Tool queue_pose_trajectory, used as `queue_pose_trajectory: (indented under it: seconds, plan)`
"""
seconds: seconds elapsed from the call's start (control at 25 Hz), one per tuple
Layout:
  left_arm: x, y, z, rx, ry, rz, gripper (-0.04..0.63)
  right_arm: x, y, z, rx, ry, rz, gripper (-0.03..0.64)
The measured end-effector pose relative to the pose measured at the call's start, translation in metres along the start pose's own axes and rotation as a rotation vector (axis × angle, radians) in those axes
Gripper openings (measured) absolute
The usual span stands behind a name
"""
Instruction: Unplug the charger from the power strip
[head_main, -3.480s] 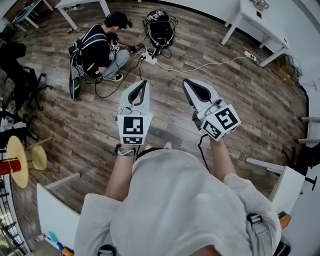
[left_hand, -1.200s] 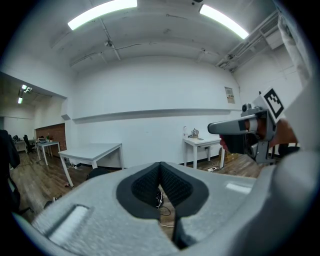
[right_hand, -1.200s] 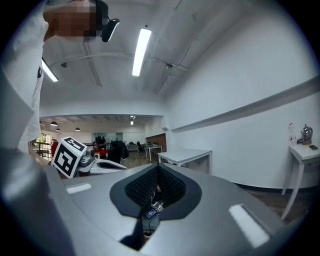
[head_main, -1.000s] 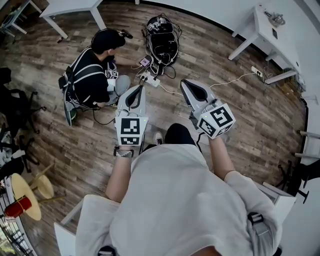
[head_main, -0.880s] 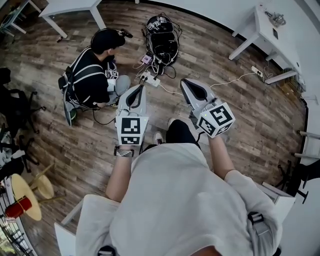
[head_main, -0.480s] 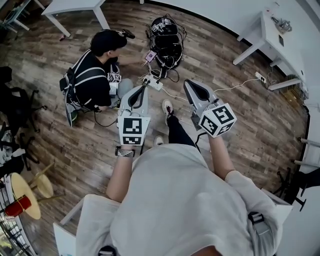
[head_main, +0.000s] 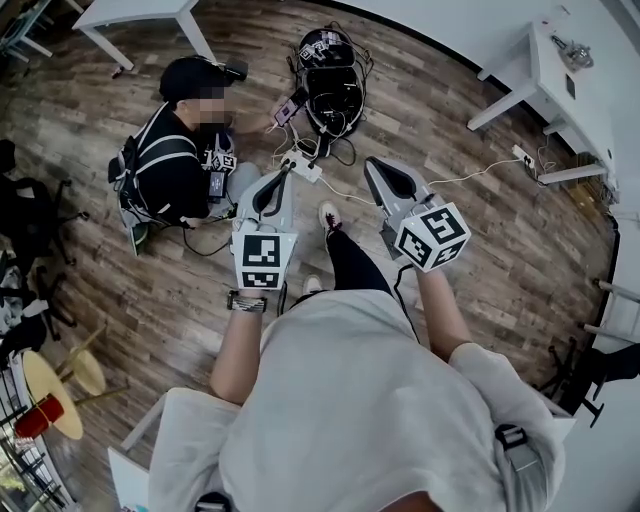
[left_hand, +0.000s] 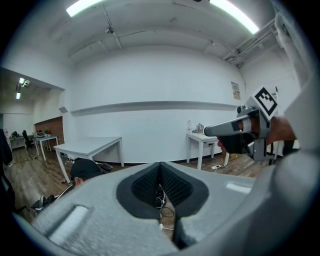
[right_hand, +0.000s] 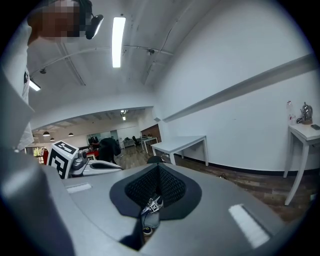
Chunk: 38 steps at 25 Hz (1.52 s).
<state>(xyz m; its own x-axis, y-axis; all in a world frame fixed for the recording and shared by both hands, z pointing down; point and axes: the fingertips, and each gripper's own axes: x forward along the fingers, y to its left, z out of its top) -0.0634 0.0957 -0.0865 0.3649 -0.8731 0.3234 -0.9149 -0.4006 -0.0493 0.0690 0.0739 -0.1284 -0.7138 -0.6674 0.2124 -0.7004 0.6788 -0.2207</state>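
Vs 1 s ago, the wearer has stepped closer. The power strip (head_main: 303, 166) on the floor now lies just past the left gripper (head_main: 284, 174) tip; the charger is too small to tell. Left and right gripper (head_main: 373, 164) are both closed and empty, held fwd and low, prob. for the approach.

Shot from head height, steeply downward over a white-shirted torso (head_main: 370, 400) onto the wood floor (head_main: 480, 230), left gripper (head_main: 281, 172) and right gripper (head_main: 372, 165) close below the lens, seated person (head_main: 180, 165) and power strip (head_main: 302, 166) farther ahead. Taken from each gripper, nearly level along its own fingers, grey body filling the near foreground, far wall (left_hand: 150, 85) beyond. Common to both gripper views: the long white bench (left_hand: 87, 147), the small white bench (left_hand: 202, 136), and the opposite gripper at frame edge.
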Motion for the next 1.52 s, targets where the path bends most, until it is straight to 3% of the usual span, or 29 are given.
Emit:
queue_pose_trajectory:
  seconds: [0.92,1.2,1.52]
  plan:
    - [0.138,0.044,-0.026,-0.093,0.115,0.044,0.004,0.106,-0.101,-0.024,0.038,0.108,0.035,0.002]
    - [0.178,0.041,-0.064,-0.066,0.127,0.028,0.005,0.130,-0.122,-0.074,0.032,0.142,0.025,0.002]
    - [0.215,0.050,-0.119,-0.088,0.141,0.027,0.005,0.165,-0.144,-0.124,0.016,0.142,0.022,0.002]
